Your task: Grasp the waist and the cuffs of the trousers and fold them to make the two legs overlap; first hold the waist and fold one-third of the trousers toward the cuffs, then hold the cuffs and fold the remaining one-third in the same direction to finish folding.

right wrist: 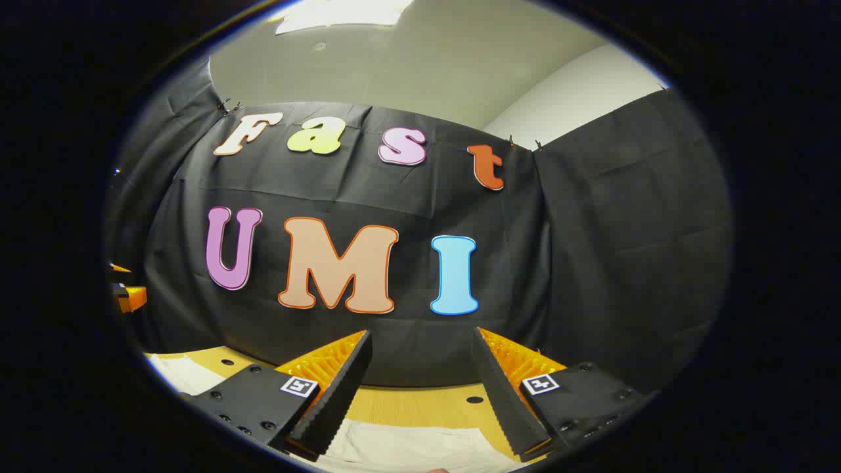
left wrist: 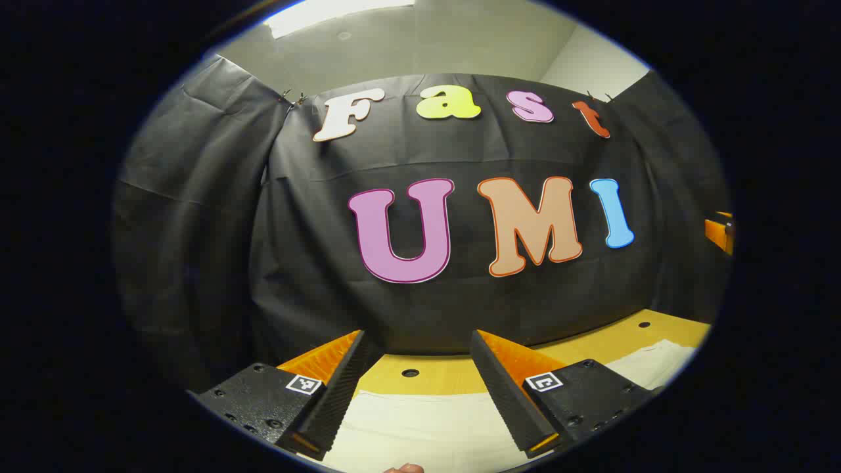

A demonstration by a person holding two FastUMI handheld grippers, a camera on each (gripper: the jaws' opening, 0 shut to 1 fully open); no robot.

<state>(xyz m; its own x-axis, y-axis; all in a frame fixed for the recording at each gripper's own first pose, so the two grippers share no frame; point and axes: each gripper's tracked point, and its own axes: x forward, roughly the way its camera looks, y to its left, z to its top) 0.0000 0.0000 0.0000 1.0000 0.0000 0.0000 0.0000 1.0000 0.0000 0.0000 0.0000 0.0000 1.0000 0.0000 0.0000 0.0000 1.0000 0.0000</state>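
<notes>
I see both grippers, left [left wrist: 417,387] and right [right wrist: 420,387], jaws spread, empty, above pale trousers [left wrist: 427,427] on the table [left wrist: 453,374].

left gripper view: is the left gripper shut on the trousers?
No. The left gripper is open, its fingers wide apart above the pale trousers on the table, pinching nothing.

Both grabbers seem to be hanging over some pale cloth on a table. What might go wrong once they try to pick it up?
1. Both the left gripper and right gripper are open above the trousers, holding nothing; a shallow pinch might slip off the thin fabric.
2. The cameras face the wall, so little of the cloth shows; a grab could miss the waist or cuffs.
3. Fingers reaching too low may scrape the wooden table.
</notes>
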